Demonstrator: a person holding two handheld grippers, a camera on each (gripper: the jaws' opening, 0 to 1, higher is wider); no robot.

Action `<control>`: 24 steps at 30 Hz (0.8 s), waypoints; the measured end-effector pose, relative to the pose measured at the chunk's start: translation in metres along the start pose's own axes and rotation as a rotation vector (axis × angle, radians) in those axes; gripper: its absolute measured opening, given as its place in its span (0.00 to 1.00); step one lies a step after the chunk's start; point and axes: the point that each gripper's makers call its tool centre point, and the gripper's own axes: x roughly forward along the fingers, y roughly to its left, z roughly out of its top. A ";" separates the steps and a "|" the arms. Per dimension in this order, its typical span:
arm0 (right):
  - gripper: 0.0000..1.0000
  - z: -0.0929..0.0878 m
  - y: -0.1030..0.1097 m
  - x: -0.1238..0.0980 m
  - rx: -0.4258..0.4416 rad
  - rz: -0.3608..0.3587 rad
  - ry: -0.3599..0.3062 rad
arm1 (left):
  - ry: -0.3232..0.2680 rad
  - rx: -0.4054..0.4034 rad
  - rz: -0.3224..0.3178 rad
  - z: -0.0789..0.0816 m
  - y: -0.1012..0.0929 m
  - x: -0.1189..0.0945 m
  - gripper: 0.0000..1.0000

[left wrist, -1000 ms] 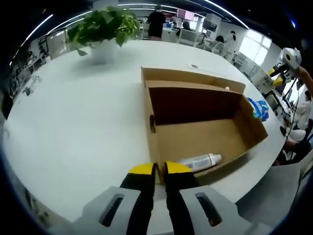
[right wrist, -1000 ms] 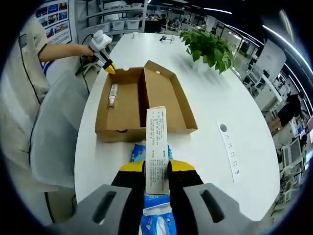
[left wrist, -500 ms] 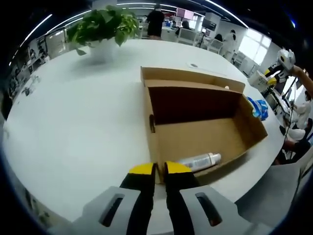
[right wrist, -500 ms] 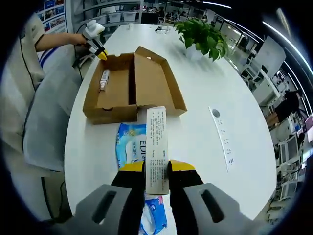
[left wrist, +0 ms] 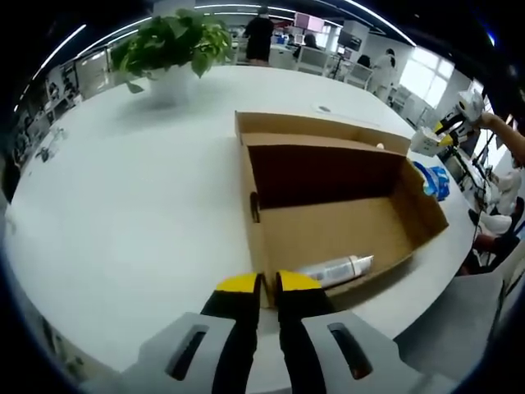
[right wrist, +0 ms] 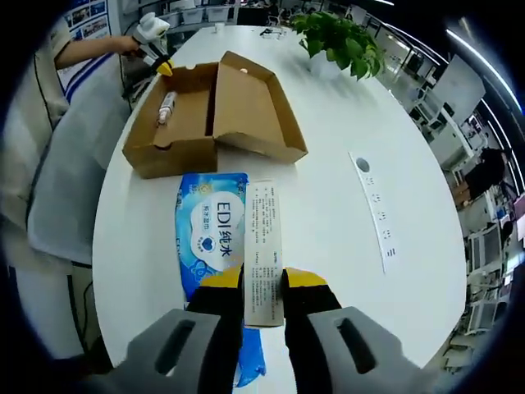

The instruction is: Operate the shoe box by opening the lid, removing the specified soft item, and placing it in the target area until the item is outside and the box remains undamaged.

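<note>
Left gripper view:
- Left gripper [left wrist: 268, 285]: jaws drawn together on the near corner of the box wall, yellow tips either side of the cardboard edge.
- Box [left wrist: 271, 234]: brown cardboard, lid [left wrist: 320, 127] open and lying back on the far side.
- Tube [left wrist: 336, 268]: white, lying on its side inside the box, against the near wall.
- Table [left wrist: 123, 205]: white, rounded.
- Pack [left wrist: 435, 180]: blue, on the table just beyond the box's right end.
- Right gripper [left wrist: 447, 127]: small, at far right past the box; jaw state cannot be told here.
- Plant [left wrist: 172, 45]: green, in a white pot, far side of the table.

Right gripper view:
- Right gripper [right wrist: 262, 279]: jaws clamped on a white printed flap [right wrist: 264, 246] standing upright between them.
- Pack [right wrist: 212, 238]: blue, soft, flat on the table, outside the box and just beside its near end; flap appears to belong to it.
- Box [right wrist: 209, 111], beyond the pack, open.
- Strip [right wrist: 373, 209]: white, long, on the table to the right.
- Person [right wrist: 49, 139]: at left edge, hand at the far box corner.
</note>
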 end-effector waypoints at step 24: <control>0.15 -0.069 -0.016 0.027 -0.004 0.031 0.110 | 0.027 0.006 0.000 0.000 -0.001 0.002 0.05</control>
